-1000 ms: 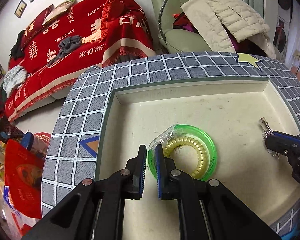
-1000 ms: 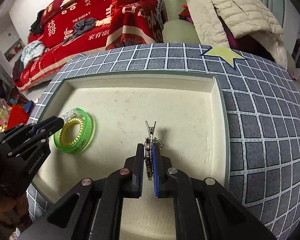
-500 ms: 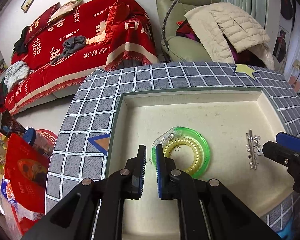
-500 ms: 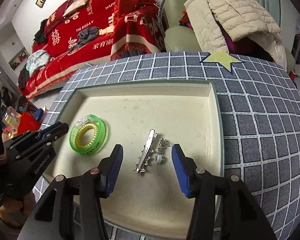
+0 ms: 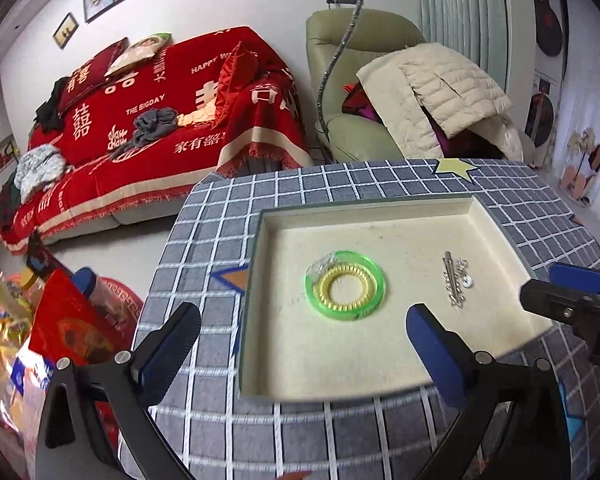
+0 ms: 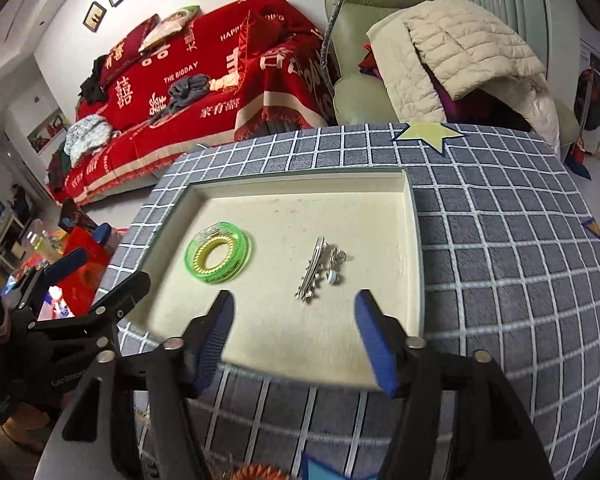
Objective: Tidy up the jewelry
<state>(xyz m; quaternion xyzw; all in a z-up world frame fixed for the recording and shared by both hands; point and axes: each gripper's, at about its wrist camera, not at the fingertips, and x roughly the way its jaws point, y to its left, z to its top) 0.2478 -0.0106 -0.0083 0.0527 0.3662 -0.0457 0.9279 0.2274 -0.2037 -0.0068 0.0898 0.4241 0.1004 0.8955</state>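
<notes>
Pulling back, you now hold both the left gripper (image 5: pixel 300 336) and right gripper (image 6: pixel 294 326) spread wide and empty; the green bangle (image 5: pixel 345 285) and silver hair clip (image 6: pixel 313 269) lie released in the tray (image 6: pixel 414 248), so placing looks done.

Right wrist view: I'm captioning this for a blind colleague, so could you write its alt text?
A shallow cream tray on a grey checked cloth holds a green ring case with a gold coil on the left and a silver hair clip to its right. The right tongs hang open at the tray's near edge.
</notes>
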